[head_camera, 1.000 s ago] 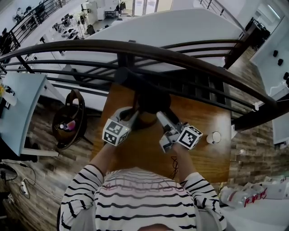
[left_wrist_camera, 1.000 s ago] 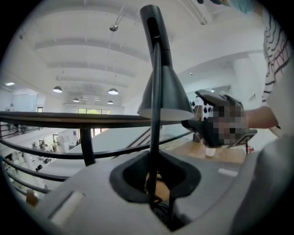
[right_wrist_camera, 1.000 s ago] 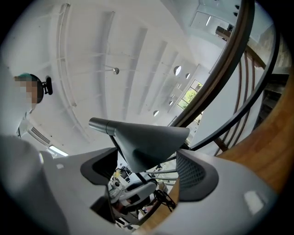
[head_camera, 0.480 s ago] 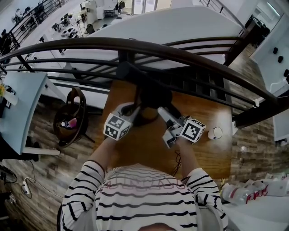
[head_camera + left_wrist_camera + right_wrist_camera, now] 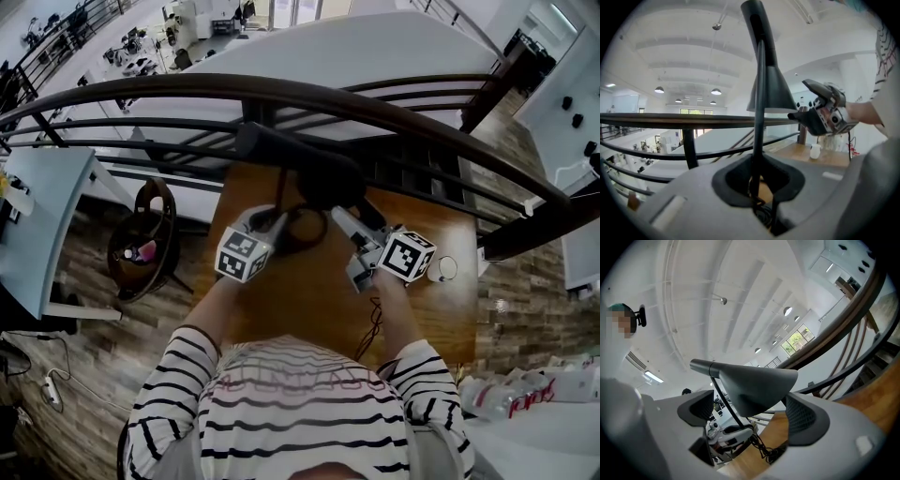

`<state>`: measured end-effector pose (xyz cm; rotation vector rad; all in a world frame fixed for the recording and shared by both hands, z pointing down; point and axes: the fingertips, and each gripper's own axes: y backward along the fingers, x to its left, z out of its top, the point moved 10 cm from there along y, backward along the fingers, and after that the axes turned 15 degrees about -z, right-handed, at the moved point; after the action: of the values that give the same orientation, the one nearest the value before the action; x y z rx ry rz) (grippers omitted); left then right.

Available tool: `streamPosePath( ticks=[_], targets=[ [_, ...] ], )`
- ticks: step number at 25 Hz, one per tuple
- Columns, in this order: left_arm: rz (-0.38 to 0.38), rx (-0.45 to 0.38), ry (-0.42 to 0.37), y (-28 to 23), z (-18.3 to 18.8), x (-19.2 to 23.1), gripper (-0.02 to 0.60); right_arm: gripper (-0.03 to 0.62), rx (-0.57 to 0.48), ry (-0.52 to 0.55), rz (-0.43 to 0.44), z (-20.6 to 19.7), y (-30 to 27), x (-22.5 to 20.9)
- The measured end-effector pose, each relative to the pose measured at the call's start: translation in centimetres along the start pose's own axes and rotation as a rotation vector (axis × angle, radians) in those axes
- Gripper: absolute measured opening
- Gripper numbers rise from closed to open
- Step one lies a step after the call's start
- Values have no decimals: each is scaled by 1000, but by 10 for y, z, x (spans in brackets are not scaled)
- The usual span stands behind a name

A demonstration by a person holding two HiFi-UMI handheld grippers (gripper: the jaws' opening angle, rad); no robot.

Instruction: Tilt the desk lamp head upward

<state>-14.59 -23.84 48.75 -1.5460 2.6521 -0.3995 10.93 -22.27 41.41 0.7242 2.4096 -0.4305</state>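
The black desk lamp stands on the wooden table (image 5: 309, 309). Its cone-shaped head (image 5: 323, 180) juts out near the railing. My left gripper (image 5: 276, 221) is shut on the thin lamp stem (image 5: 758, 117), which runs up between its jaws (image 5: 757, 180). My right gripper (image 5: 352, 220) is at the lamp head (image 5: 759, 385). Its jaws are opening: the head sits between the pads (image 5: 801, 416), and they stand clear of it on both sides. From the left gripper view the right gripper (image 5: 824, 115) shows beside the cone (image 5: 771, 91).
A dark curved railing (image 5: 375, 103) crosses just behind the lamp. A small white cup (image 5: 448, 269) stands at the table's right side, and a black cable (image 5: 375, 319) lies near my right arm. A round stand (image 5: 141, 248) sits on the floor to the left.
The right gripper's jaws have spread off the lamp head and the gripper has drawn slightly right. The lamp head sits a little farther up in view. The left gripper keeps its grip.
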Motion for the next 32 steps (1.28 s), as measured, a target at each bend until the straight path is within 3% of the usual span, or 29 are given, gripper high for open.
streamPosePath(
  ticks=[6, 18, 27, 32],
  targets=[
    [5, 0, 2, 2, -3, 1, 52, 469, -58, 63, -30, 30, 10, 3],
    [14, 3, 19, -1, -4, 0, 51, 470, -149, 289, -60, 110, 29, 36],
    [20, -18, 50, 5, -10, 4, 51, 476, -191, 373, -71, 127, 31, 70],
    [22, 11, 54, 6, -14, 7, 44, 476, -208, 397, -70, 133, 30, 87]
  ],
)
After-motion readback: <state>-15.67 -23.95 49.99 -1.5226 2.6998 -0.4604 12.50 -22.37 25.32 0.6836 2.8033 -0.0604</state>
